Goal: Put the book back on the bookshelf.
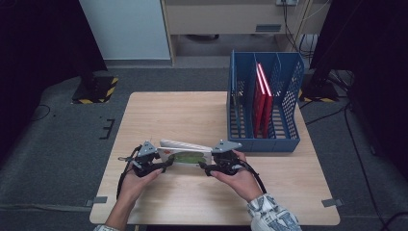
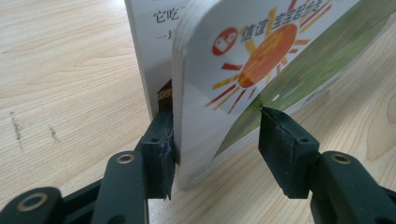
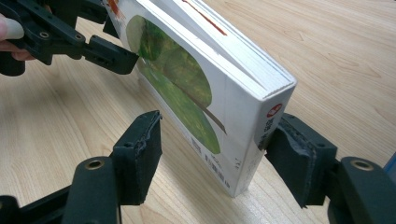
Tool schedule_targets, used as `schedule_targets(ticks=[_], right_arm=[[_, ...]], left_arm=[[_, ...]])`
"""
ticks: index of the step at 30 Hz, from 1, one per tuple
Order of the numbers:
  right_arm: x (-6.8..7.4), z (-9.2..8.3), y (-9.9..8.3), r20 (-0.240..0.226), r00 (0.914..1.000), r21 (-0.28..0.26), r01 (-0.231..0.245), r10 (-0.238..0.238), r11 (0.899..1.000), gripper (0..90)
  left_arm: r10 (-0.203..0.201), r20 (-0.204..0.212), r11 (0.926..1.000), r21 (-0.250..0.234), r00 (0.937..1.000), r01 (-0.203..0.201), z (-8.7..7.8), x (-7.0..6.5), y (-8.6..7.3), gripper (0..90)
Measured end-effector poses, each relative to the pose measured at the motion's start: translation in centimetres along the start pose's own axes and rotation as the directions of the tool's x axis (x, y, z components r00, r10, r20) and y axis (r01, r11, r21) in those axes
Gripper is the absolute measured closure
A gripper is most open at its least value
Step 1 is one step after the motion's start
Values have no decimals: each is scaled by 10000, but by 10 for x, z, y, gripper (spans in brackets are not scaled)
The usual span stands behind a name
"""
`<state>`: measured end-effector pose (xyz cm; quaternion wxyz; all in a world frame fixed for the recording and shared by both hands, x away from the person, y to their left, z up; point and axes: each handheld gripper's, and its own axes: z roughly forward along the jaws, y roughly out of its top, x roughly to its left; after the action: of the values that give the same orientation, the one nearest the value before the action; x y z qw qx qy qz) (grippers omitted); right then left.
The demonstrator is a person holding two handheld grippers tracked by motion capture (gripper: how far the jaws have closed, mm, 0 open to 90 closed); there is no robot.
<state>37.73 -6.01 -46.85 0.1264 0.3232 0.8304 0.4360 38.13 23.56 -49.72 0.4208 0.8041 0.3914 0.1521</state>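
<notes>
A thick white book (image 1: 185,155) with a green picture on its cover stands on its long edge near the table's front, tilted back a little. My left gripper (image 1: 161,161) is shut on the book's (image 2: 261,60) left end, one pad on each face (image 2: 217,149). My right gripper (image 3: 215,135) straddles the spine end of the book (image 3: 196,79). Its right pad lies against the back, and its left pad stands clear of the cover. One of the left gripper's fingers (image 3: 112,57) rests on the cover farther off.
A blue mesh file holder (image 1: 263,139) stands at the table's right, with red books (image 1: 262,98) upright in one slot and the slot to their left free. The light wooden table (image 1: 192,115) is bare behind the book. A hand holds each gripper from the front edge.
</notes>
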Motion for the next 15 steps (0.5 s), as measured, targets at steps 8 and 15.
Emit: schedule_targets(ticks=[8,15], right_arm=[[-1,2,2,-140,9998,-92,-117,115,9999,329],[0,7,10,-263,9996,-58,30,-32,10000,292]], left_arm=[[-67,45,10000,-73,10000,67,0,0,0,466],[-130,-9,9995,-286,9999,130,-3,1,1,461]])
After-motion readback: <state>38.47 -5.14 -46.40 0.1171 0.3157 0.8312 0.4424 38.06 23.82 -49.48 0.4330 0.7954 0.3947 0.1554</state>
